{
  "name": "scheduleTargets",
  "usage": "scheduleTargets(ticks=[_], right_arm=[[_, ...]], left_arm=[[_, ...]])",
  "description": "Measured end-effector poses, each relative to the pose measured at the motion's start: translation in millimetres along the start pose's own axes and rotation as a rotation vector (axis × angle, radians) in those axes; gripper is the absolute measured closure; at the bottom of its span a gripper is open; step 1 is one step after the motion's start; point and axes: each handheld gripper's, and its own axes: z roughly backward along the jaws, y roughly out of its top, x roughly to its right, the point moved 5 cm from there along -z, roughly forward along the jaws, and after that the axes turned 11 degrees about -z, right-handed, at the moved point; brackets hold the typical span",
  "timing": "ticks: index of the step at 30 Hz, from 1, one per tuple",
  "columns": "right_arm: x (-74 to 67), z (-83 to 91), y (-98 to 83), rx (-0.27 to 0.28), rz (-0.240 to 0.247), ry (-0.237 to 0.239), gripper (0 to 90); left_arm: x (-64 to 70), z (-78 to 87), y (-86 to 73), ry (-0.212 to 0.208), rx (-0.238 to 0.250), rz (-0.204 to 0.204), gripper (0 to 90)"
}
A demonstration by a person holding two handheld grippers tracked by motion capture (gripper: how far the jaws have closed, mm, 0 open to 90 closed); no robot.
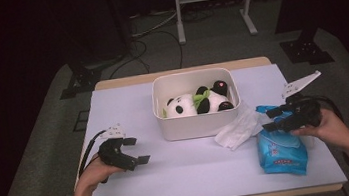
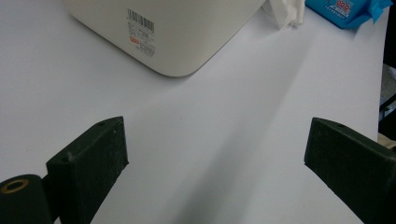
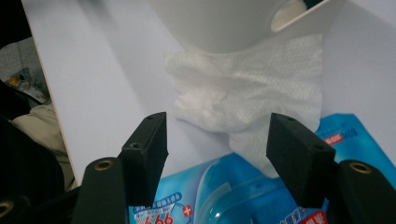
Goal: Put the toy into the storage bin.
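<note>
A white bin [image 1: 196, 125] stands at the middle of the table with a panda plush [image 1: 197, 103] lying in it. A crumpled white wipe [image 1: 239, 128] lies against the bin's front right corner, one end still at the mouth of a blue wet-wipe pack [image 1: 281, 148]. My right gripper [image 1: 267, 120] hovers over the pack's far end, open and pointing at the wipe. In the right gripper view the wipe [image 3: 247, 88] sits just beyond the open gripper [image 3: 217, 140], with the pack [image 3: 205, 196] underneath. My left gripper [image 1: 137, 150] rests open and empty at the front left.
The table [image 1: 192, 176] has a pale lilac top. In the left gripper view the open left gripper [image 2: 215, 154] faces bare tabletop, with the bin's labelled wall [image 2: 177, 32], the wipe [image 2: 285, 11] and the pack [image 2: 348, 9] farther off. Stands and cables lie on the floor behind.
</note>
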Motion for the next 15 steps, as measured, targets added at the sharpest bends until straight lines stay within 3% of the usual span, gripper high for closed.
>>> scheduleTargets(ticks=[15], right_arm=[[1.7,2.3,-32.9,0.023,-0.043,0.002,35.3]], left_arm=[[0.6,-2.0,-2.3,-0.006,-0.012,0.004,5.1]])
